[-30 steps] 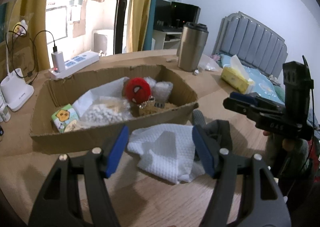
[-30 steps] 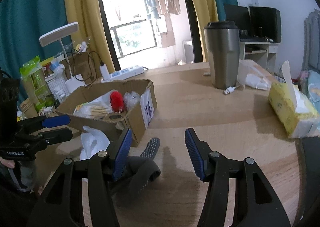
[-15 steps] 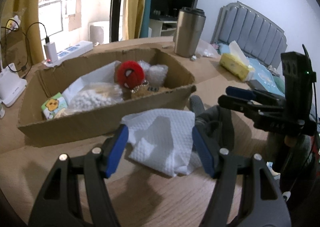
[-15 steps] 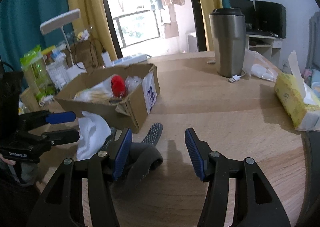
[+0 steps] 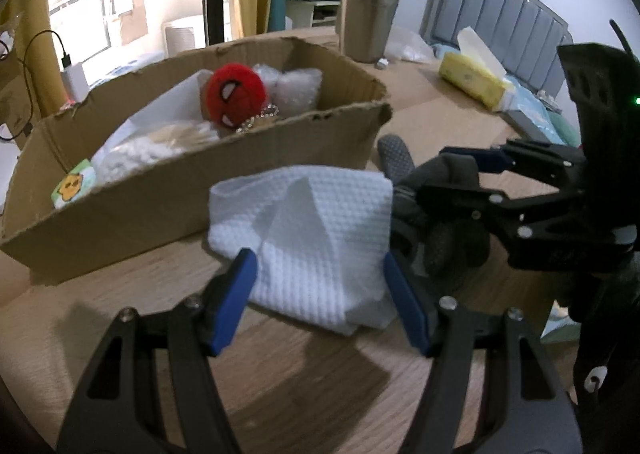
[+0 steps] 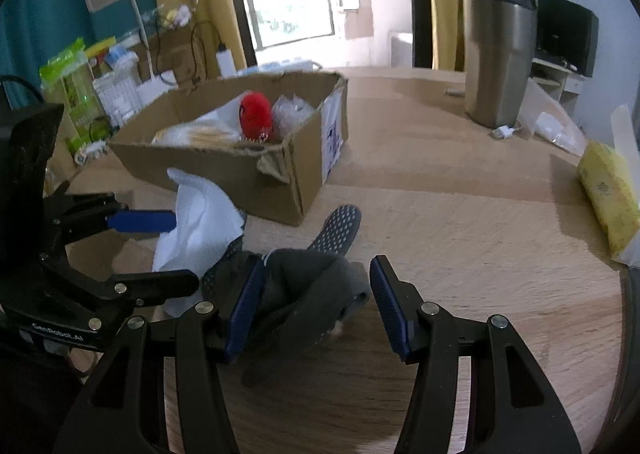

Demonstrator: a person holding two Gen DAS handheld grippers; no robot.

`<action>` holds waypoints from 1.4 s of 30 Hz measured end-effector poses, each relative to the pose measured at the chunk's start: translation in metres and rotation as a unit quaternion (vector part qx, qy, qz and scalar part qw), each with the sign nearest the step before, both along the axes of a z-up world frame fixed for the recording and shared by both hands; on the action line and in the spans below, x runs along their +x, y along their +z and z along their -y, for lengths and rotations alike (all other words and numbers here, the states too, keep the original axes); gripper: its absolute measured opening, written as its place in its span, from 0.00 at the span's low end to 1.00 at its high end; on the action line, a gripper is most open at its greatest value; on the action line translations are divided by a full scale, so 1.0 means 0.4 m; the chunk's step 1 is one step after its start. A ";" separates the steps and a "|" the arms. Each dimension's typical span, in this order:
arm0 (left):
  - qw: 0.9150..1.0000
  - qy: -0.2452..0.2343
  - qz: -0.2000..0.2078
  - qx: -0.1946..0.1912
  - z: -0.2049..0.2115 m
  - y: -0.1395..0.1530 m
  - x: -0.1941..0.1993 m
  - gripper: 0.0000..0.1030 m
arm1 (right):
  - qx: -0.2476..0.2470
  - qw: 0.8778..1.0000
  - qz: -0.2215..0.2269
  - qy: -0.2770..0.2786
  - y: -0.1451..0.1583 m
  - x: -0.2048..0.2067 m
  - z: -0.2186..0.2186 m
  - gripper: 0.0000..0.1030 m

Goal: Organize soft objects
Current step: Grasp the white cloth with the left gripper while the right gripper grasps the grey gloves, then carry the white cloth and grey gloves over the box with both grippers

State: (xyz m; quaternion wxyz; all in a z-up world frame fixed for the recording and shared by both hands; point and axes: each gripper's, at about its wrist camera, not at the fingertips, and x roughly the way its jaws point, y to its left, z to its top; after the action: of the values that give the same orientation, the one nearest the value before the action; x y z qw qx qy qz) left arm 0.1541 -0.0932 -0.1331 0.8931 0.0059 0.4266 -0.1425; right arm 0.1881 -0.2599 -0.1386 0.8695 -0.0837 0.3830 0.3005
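Left tool [image 5: 320, 294] half-open around cloth [image 5: 312, 230]; right tool [image 6: 316, 306] half-open around glove [image 6: 312, 282].

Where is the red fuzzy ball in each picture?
Left wrist view: the red ball sits upper left of centre, inside the cardboard box, near its back wall.
Right wrist view: the ball is left of centre, inside the box.
Shared landmark: the steel mug on the table.

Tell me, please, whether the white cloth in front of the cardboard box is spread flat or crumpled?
Crumpled: the white cloth lies bunched in loose folds, one fold standing up, against the cardboard box.
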 end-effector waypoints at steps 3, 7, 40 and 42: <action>1.000 -0.001 -0.003 0.005 0.000 -0.005 0.004 0.66 | 0.007 1.000 -0.011 0.000 -0.002 0.001 0.004 0.49; 1.000 -0.005 -0.001 0.023 0.013 -0.007 0.006 0.66 | 0.013 1.000 -0.003 -0.010 0.004 -0.004 0.017 0.30; 0.998 -0.054 0.020 0.040 0.054 0.010 -0.026 0.29 | 0.033 0.998 -0.004 -0.052 -0.004 0.002 0.082 0.33; 0.998 -0.055 0.028 0.032 0.044 0.024 -0.038 0.28 | 0.038 0.997 0.004 -0.064 0.002 0.000 0.089 0.27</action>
State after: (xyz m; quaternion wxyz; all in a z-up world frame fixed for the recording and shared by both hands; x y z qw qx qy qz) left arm 0.1391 -0.1109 -0.1235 0.8948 0.0624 0.4048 -0.1776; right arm 0.1881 -0.2957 -0.1378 0.8909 -0.0271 0.3724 0.2588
